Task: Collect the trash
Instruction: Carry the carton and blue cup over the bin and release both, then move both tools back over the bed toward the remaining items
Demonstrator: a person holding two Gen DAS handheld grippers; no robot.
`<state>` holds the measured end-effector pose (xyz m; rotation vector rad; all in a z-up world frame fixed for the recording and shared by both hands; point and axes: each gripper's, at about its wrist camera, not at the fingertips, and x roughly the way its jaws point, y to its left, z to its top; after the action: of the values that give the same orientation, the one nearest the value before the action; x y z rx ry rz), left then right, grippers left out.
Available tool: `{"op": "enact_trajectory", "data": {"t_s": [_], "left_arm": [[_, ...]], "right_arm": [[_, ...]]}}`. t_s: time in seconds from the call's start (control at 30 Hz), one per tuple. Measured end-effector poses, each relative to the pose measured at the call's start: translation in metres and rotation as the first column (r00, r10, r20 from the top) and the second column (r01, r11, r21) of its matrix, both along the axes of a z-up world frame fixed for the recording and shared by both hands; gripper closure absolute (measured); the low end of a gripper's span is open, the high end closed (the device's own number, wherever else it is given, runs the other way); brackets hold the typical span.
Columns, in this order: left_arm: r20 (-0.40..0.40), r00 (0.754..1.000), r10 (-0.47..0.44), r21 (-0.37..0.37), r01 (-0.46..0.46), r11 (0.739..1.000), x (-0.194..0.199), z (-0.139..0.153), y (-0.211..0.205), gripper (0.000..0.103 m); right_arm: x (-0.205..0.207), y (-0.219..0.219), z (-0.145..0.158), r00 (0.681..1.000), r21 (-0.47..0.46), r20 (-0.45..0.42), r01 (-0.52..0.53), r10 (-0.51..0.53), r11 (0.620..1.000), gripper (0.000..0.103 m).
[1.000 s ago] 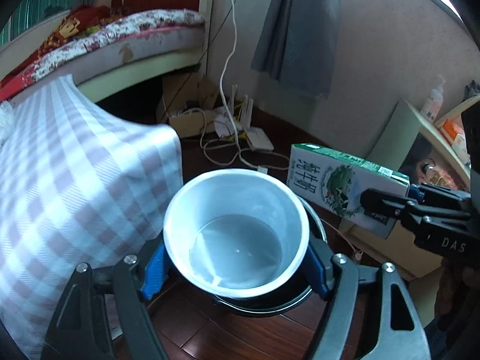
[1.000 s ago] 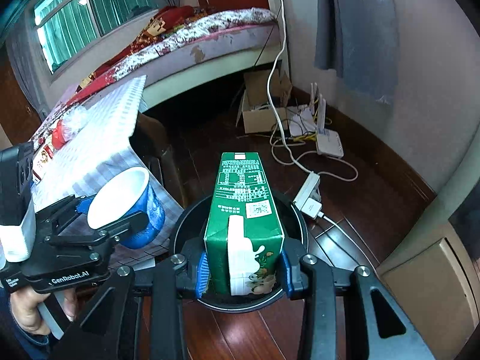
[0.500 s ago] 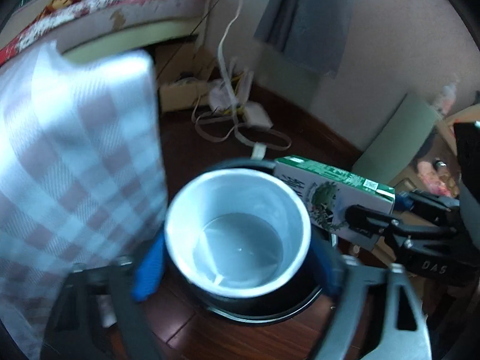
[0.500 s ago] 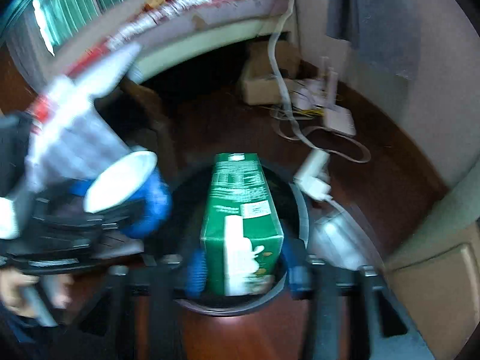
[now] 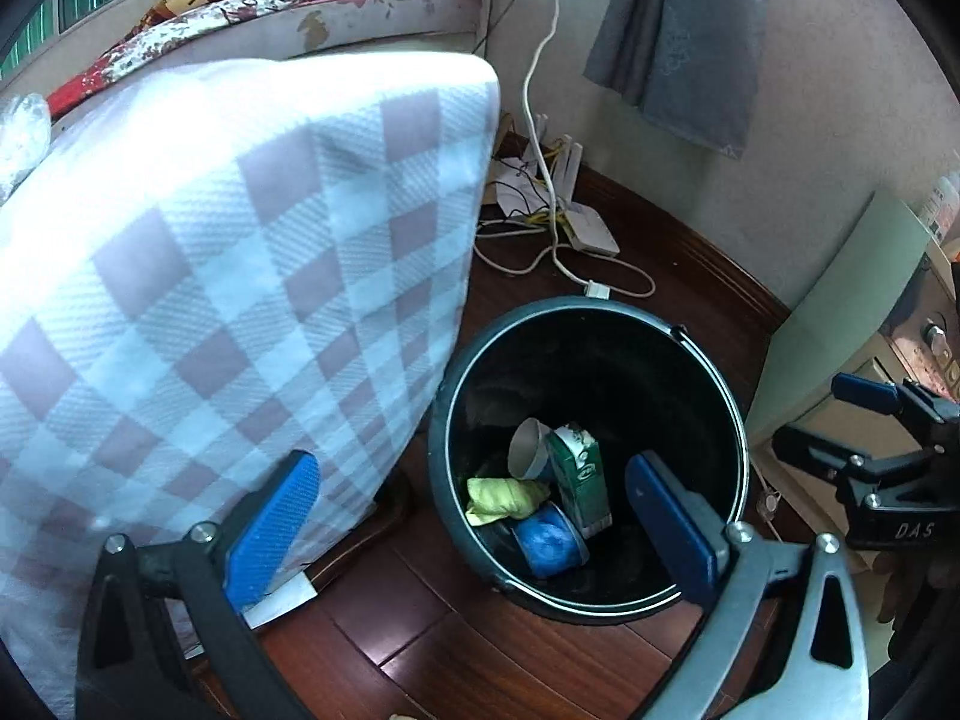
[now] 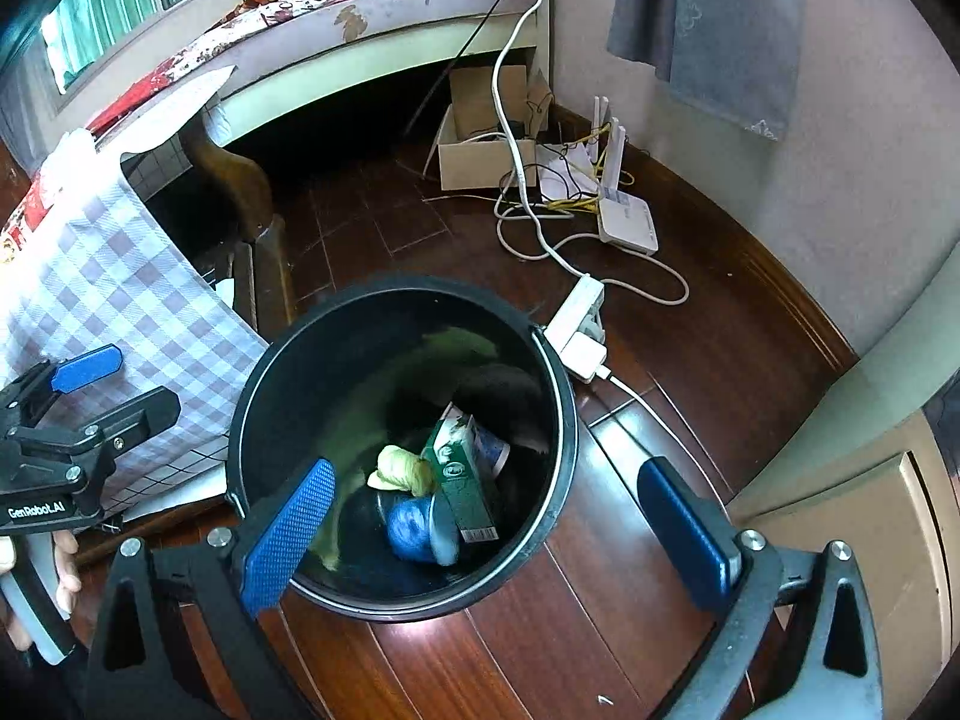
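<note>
Left gripper [image 5: 471, 531], right gripper [image 6: 486, 531]: both spread, empty, above bin [image 6: 561, 420]. Carton [image 6: 465, 492], cups [image 6: 414, 519] lie at bin bottom below our fingers. We judge drop step done; next we seek more trash on checkered table [image 5: 240, 300] to our left.

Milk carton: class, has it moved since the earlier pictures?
Yes. The carton has dropped from the right tongs, now open, to the bottom of the bin.
</note>
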<state>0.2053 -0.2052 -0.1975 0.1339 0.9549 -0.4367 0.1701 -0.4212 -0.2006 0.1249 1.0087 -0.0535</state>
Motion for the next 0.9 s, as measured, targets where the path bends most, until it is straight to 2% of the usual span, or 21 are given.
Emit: {"op": "enact_trajectory", "data": {"t_s": [0.4, 0.53, 0.9], "left_arm": [[0.033, 0.999, 0.031, 0.012, -0.032, 0.999, -0.011, 0.018, 0.025, 0.001], [0.061, 0.996, 0.064, 0.028, -0.066, 0.997, -0.022, 0.032, 0.047, 0.001], [0.139, 0.976, 0.167, -0.014, -0.167, 0.986, -0.042, 0.073, 0.107, 0.001]], "right_arm": [[-0.012, 0.033, 0.027, 0.998, -0.006, 0.046, -0.037, 0.037, 0.999, 0.001], [-0.017, 0.049, 0.041, 0.996, -0.005, 0.069, -0.058, 0.059, 0.998, 0.001], [-0.028, 0.11, 0.083, 0.978, -0.01, 0.155, -0.141, 0.141, 0.99, 0.001]]}}
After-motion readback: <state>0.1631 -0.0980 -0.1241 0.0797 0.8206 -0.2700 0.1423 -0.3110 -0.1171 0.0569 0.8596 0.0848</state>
